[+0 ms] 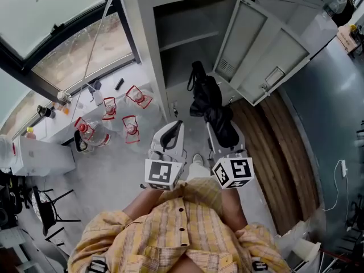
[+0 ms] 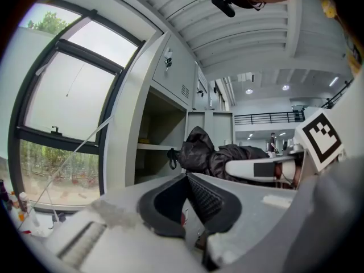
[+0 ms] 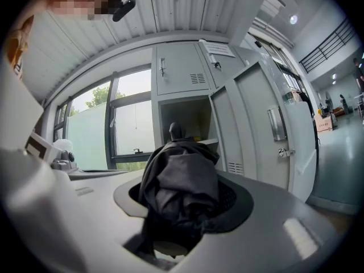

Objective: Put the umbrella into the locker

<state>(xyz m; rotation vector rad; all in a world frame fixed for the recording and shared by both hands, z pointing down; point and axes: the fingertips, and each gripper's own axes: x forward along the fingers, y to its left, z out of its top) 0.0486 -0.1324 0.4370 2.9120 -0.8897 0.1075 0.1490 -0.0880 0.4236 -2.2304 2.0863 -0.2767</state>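
Head view: right gripper is clamped on the black folded umbrella, jaws fairly wide around the bunched fabric. The umbrella runs up-frame from the jaws, and its far end sits at the mouth of the open grey locker, top centre. Can't tell if it has crossed the edge. The locker door is swung out toward upper right. Left gripper is just beside the right one, on its left, with jaws apart and nothing in them. Red-handled water jugs stand on the floor at centre left, with the window at upper left.

Left gripper view: left gripper pads stand apart with only floor showing in the gap. The umbrella is at frame centre, held by the right gripper coming in from the right. Its strap end hangs in front of the locker opening and shelf. The window fills the left.

Right gripper view: right gripper jaws are pressed on the umbrella and dark fabric fills the gap. The umbrella's end points at the open locker compartment straight ahead. The door is open at the right.
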